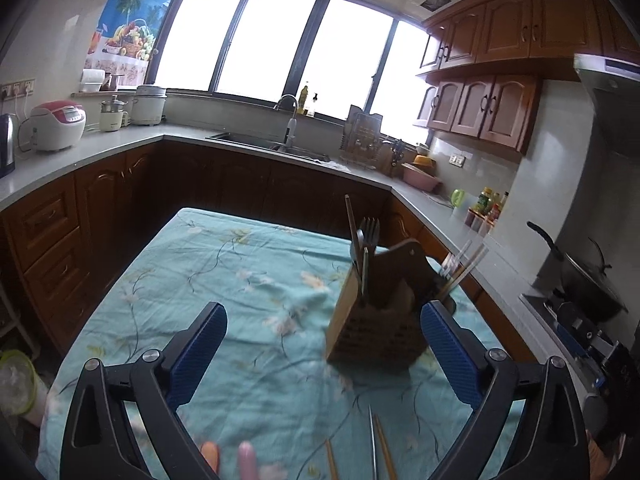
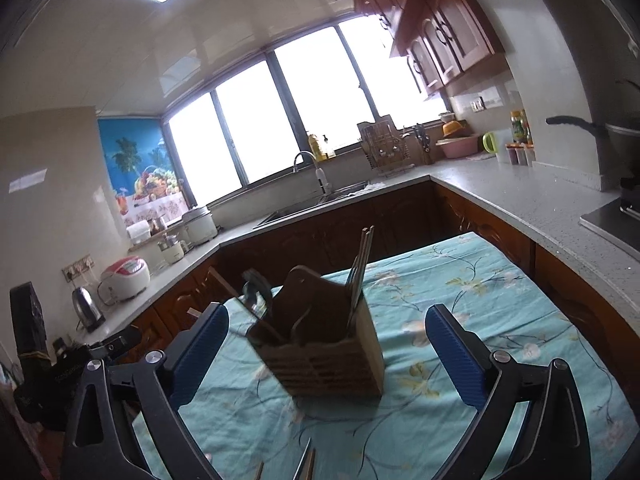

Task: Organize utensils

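- Left gripper (image 1: 323,350) and right gripper (image 2: 326,350) are both hanging released, grasping nothing.
- Wooden holder (image 1: 374,330) is standing ahead of the jaws.
- Loose chopsticks (image 1: 384,454) are lying beneath; best lowering squarely over one.

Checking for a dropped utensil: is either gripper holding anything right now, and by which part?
Nothing is held. The left gripper and right gripper both stand wide open with only the tablecloth between their fingers; the utensil holder stands free.

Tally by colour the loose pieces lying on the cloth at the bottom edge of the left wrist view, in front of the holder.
Wooden sticks: 2
Silver metal piece: 1
Orange piece: 1
Pink piece: 1
Total: 5, all cut off by the frame edge.
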The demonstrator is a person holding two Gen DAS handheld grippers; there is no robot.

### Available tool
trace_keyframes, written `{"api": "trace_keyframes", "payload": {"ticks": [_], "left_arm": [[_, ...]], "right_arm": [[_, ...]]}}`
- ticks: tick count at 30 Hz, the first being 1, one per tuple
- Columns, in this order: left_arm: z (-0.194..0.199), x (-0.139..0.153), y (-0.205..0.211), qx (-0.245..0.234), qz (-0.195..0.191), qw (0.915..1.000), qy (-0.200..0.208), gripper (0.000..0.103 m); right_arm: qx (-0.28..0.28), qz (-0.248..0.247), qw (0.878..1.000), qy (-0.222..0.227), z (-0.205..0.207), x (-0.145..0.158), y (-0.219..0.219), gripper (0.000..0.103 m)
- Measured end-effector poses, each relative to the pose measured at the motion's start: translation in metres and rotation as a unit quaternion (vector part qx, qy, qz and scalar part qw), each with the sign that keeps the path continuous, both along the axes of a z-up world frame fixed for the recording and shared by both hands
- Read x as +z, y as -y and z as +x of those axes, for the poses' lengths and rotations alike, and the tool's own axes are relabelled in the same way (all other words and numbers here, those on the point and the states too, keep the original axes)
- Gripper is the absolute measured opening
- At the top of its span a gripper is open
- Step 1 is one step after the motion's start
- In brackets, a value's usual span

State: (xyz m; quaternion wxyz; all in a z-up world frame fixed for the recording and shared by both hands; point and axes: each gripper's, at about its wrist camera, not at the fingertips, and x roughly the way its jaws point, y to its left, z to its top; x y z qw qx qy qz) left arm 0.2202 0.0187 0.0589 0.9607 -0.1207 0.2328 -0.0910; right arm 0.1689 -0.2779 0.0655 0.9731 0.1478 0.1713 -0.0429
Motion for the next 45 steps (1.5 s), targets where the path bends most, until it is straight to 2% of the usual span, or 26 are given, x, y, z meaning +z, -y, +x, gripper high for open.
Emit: {"api": "trace_keyframes", "payload": {"ticks": [11, 17, 23, 30, 35, 45], "left_arm": [[-0.064, -0.002, -0.008, 0.011, 0.028, 0.9995, -0.003, 0.1], [-0.091, -0.009, -0.005, 0.02, 0.055, 0.9983, 0.001, 0.102], [-0.103, -0.015, 0.005, 0.027, 0.087, 0.9958, -0.012, 0.102], [-0.119, -0.011, 0.014, 0.048, 0.126, 0.9909, 0.005, 0.102], [-0.126, -0.018, 0.02, 0.054, 0.151, 0.9871, 0.012, 0.102], [-0.129, -0.021, 0.014, 0.053, 0.158, 0.986, 0.015, 0.102]], "right_arm": [[0.014, -0.034, 0.999, 0.003, -0.053, -0.002, -0.032, 0.102], [0.015, -0.047, 0.999, -0.007, -0.07, -0.017, -0.041, 0.102], [0.007, -0.064, 0.998, -0.021, -0.082, -0.036, -0.048, 0.102], [0.002, -0.092, 0.996, -0.012, -0.094, -0.042, -0.057, 0.102], [0.007, -0.103, 0.995, -0.006, -0.097, -0.045, -0.063, 0.103], [0.01, -0.114, 0.993, -0.005, -0.099, -0.047, -0.068, 0.103]]}}
